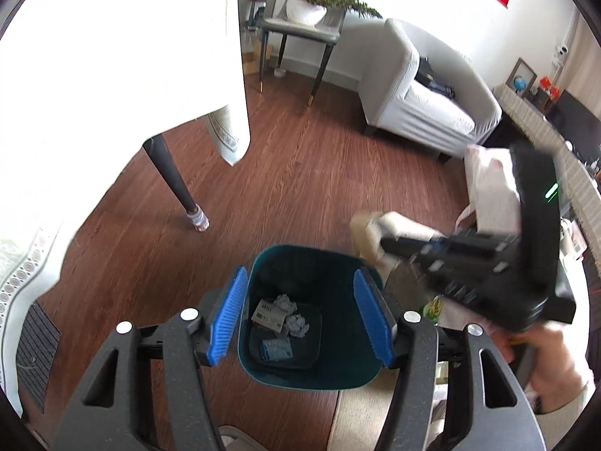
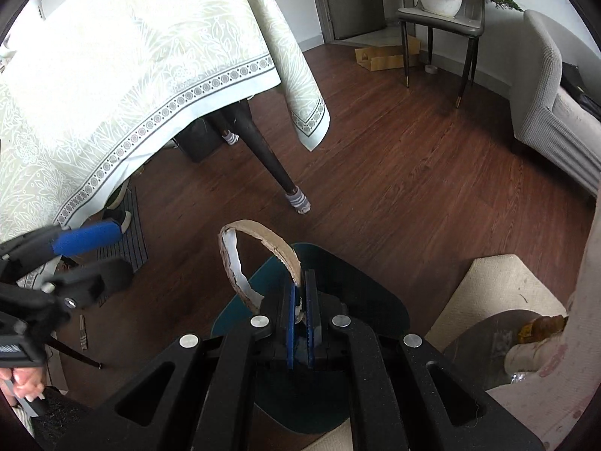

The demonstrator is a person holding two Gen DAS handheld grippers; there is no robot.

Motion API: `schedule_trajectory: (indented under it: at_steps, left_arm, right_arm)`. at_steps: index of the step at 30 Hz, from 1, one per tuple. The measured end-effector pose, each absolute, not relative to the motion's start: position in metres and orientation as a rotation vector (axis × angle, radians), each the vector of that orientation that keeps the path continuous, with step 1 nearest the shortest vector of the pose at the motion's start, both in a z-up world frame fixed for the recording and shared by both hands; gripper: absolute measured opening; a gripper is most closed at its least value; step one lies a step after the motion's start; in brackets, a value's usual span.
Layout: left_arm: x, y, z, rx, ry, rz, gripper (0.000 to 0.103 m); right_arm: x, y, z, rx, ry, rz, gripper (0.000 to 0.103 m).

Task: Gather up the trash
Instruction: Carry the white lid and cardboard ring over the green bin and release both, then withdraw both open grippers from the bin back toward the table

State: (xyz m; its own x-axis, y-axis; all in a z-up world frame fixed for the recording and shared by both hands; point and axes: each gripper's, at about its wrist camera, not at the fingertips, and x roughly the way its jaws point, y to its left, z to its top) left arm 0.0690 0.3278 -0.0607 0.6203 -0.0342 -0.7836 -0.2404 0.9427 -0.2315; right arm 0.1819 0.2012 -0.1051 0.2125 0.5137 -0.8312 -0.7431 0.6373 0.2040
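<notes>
Hovering low-centre in its view, the left tool (image 1: pixel 300 315) gapes empty over the teal bin (image 1: pixel 263 368) — clearing the way — while the right tool (image 2: pixel 300 300) clenches a torn cardboard ring (image 2: pixel 259 236) above the bin's rim, ready for dropping.

Patterned tablecloth (image 2: pixel 124 71) draped over a dark table leg (image 2: pixel 268 158), white armchair (image 1: pixel 424 90), potted plant (image 1: pixel 319 3) on grey chair (image 2: pixel 439 24), wood floor (image 2: pixel 394 173)
</notes>
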Motion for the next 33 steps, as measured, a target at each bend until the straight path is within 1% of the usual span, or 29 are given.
schedule_trajectory:
  at_steps: [5, 9, 17, 19, 20, 21, 23, 25, 33]
  left_arm:
    - [0.066, 0.329, -0.041, -0.344, 0.851, 0.118, 0.057]
    - [0.066, 0.326, -0.028, -0.325, 0.825, 0.12, 0.056]
    - [0.077, 0.316, -0.02, -0.333, 0.811, 0.104, 0.056]
    - [0.079, 0.312, -0.017, -0.333, 0.807, 0.099, 0.056]
    - [0.078, 0.309, -0.016, -0.332, 0.805, 0.096, 0.056]
    - [0.079, 0.306, -0.015, -0.329, 0.803, 0.092, 0.056]
    - [0.082, 0.301, -0.014, -0.322, 0.801, 0.085, 0.056]
    - [0.085, 0.296, -0.012, -0.315, 0.798, 0.078, 0.056]
    - [0.092, 0.282, -0.001, -0.316, 0.767, 0.062, 0.056]
  right_arm:
    - [0.176, 0.209, -0.127, -0.321, 1.103, 0.894, 0.005]
    - [0.17, 0.21, -0.141, -0.367, 1.14, 0.879, 0.005]
    - [0.16, 0.206, -0.156, -0.423, 1.188, 0.882, 0.005]
    - [0.16, 0.202, -0.16, -0.432, 1.209, 0.88, 0.006]
    - [0.16, 0.202, -0.162, -0.436, 1.22, 0.88, 0.014]
    - [0.159, 0.2, -0.162, -0.44, 1.223, 0.878, 0.031]
    - [0.157, 0.195, -0.16, -0.433, 1.204, 0.869, 0.059]
    - [0.154, 0.193, -0.156, -0.436, 1.18, 0.884, 0.057]
    - [0.154, 0.177, -0.14, -0.419, 1.142, 0.907, 0.057]
